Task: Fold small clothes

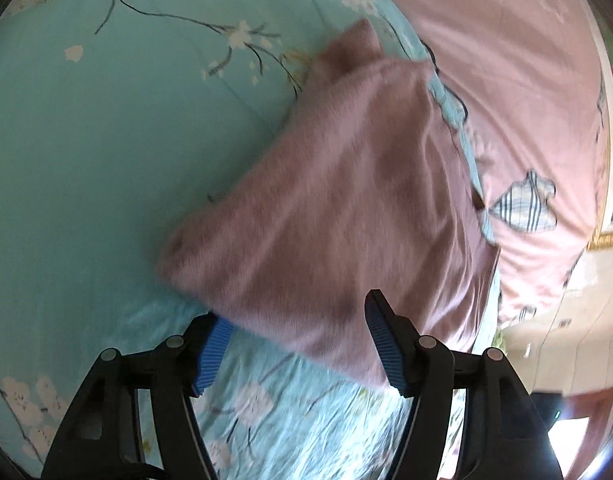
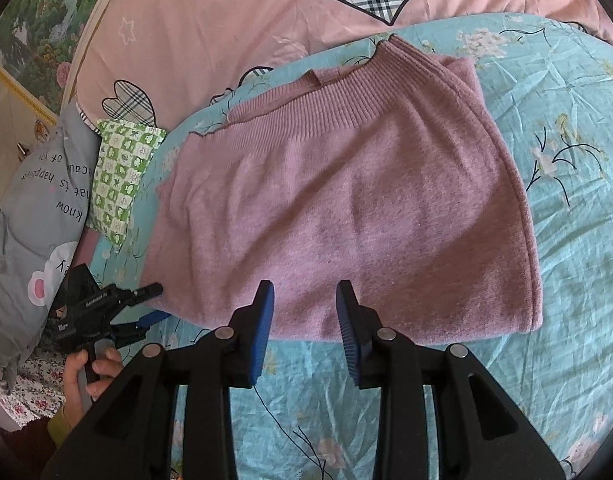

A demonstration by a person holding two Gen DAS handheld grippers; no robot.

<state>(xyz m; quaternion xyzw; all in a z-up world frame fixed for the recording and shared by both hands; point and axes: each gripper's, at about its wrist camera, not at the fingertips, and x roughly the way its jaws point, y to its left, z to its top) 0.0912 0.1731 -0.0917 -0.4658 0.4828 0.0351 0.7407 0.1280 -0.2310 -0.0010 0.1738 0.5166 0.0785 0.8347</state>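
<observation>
A pink knit sweater [image 2: 346,200] lies folded on the turquoise floral sheet [image 2: 566,240], its ribbed collar toward the far side. In the right wrist view my right gripper [image 2: 305,286] hovers at the sweater's near edge, open, with its blue pads [image 2: 262,320] apart and nothing pressed between them. My left gripper [image 2: 159,302], held by a hand [image 2: 94,368], sits at the sweater's near left corner. In the blurred left wrist view the left gripper [image 1: 294,308] stands wide open. A corner of the sweater [image 1: 346,200] lies between its fingers, and the pads do not press on it.
A pink duvet [image 2: 226,20] with plaid hearts lies beyond the sweater. A green checked pillow [image 2: 122,184] and a grey printed pillow [image 2: 34,208] sit at the left. A framed painting [image 2: 34,40] hangs behind. The bed's edge and floor [image 1: 566,320] show at the right of the left wrist view.
</observation>
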